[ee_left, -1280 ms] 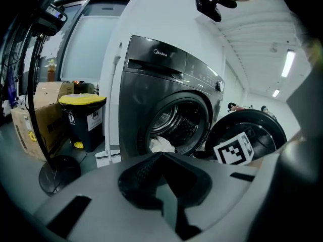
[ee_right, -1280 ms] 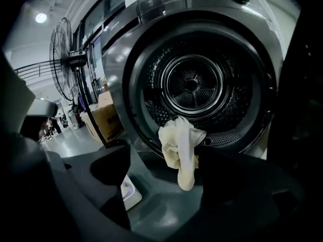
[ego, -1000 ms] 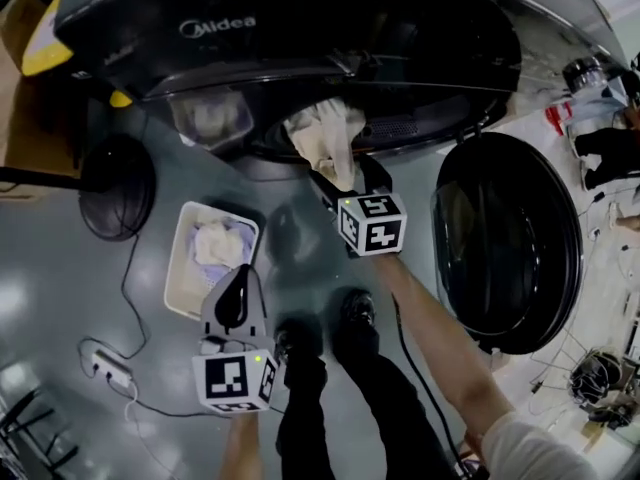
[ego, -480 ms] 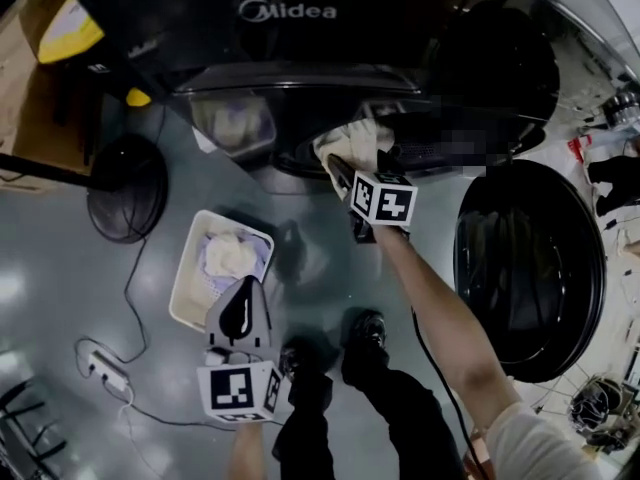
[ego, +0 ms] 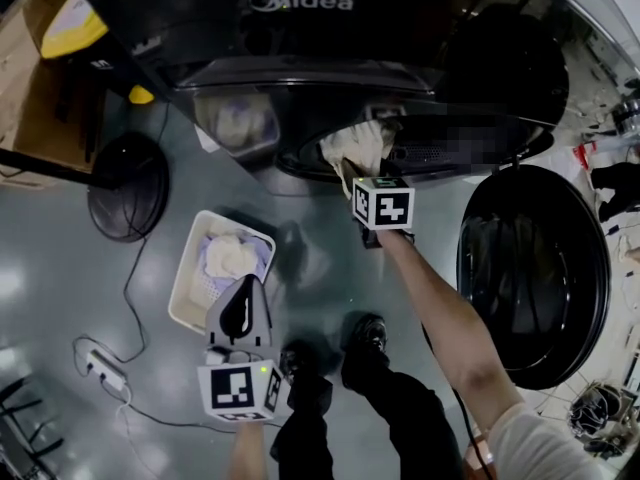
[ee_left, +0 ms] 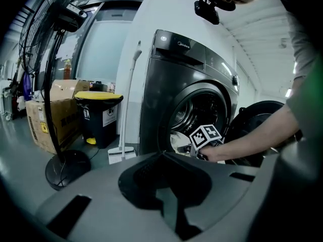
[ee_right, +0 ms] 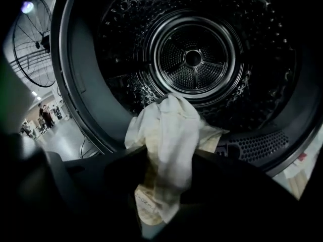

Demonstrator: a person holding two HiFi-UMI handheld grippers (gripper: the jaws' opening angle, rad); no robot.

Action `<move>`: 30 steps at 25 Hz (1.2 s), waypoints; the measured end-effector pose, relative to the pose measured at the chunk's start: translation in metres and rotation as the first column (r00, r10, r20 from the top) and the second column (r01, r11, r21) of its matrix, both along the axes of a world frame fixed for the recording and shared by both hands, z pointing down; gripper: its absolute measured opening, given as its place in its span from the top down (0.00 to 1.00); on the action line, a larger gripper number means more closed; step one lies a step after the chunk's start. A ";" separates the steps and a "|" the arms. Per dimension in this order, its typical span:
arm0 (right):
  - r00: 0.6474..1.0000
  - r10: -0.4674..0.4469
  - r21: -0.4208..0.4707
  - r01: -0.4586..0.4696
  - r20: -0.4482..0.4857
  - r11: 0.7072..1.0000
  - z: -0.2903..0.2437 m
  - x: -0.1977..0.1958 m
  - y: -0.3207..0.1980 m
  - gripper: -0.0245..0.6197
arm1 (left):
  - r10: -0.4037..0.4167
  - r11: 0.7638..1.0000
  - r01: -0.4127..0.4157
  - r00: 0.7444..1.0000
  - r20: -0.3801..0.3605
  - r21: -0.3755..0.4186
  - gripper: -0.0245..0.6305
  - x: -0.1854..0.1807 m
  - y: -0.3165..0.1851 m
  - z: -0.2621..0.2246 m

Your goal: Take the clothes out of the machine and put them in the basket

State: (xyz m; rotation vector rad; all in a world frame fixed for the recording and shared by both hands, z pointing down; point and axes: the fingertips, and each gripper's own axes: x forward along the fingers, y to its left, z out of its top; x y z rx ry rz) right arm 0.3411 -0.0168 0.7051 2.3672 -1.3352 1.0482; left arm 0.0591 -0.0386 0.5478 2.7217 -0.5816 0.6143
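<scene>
Right gripper (ee_right: 166, 158): its jaws have just been closing and pinch a crumpled white cloth (ee_right: 171, 127) that hangs over the door lip of the dark front-loading washing machine (ego: 300, 28). Left gripper (ego: 240, 308): jaws together and empty, hovering near the white rectangular plastic basket (ego: 185, 273), which holds pale clothes (ego: 228, 256).

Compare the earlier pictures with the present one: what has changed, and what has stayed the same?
The right gripper moved closer to the opening of the washing machine, and its jaws have just been closing on the pale cloth hanging from the drum, now pinched between them. The left gripper, shut and empty, still hovers by the basket; the basket and the open door are unchanged.
</scene>
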 end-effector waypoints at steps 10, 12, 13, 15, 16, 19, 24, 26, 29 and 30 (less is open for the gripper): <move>0.997 -0.065 0.014 0.066 -0.027 0.998 -0.040 -0.005 0.019 0.81 | 0.007 1.000 -0.007 1.000 0.000 -0.005 0.93 0.002 0.011 -0.020; 0.996 -0.081 0.026 0.082 -0.049 0.996 -0.056 -0.013 0.030 0.81 | 0.016 1.000 -0.016 1.000 0.001 -0.013 0.93 0.002 0.018 -0.028; 0.994 -0.089 0.027 0.091 -0.061 0.995 -0.063 -0.018 0.037 0.81 | 0.022 1.000 -0.022 1.000 0.002 -0.019 0.93 0.002 0.021 -0.032; 0.990 -0.110 0.021 0.113 -0.087 0.993 -0.076 -0.029 0.049 0.82 | 0.032 0.999 -0.032 0.999 0.003 -0.025 0.93 0.002 0.026 -0.041; 0.988 -0.120 0.018 0.123 -0.098 0.992 -0.084 -0.034 0.055 0.82 | 0.037 0.999 -0.037 0.999 0.003 -0.026 0.93 0.003 0.027 -0.046; 0.987 -0.120 0.032 0.124 -0.105 0.992 -0.109 -0.047 0.075 0.82 | 0.052 0.998 -0.052 0.999 0.001 -0.023 0.94 0.005 0.032 -0.066; 0.988 -0.107 0.085 0.117 -0.110 0.989 -0.163 -0.071 0.105 0.82 | 0.064 0.998 -0.064 0.998 -0.006 -0.020 0.93 0.007 0.035 -0.095; 0.988 -0.104 0.106 0.116 -0.116 0.988 -0.185 -0.081 0.115 0.82 | 0.071 0.997 -0.071 0.997 -0.009 -0.023 0.94 0.008 0.039 -0.104; 0.987 -0.091 0.133 0.109 -0.132 0.985 -0.218 -0.092 0.131 0.82 | 0.078 0.997 -0.079 0.997 -0.015 -0.025 0.93 0.008 0.043 -0.118; 0.986 -0.089 0.142 0.108 -0.138 0.984 -0.229 -0.096 0.136 0.82 | 0.078 0.997 -0.079 0.997 -0.017 -0.024 0.93 0.008 0.043 -0.123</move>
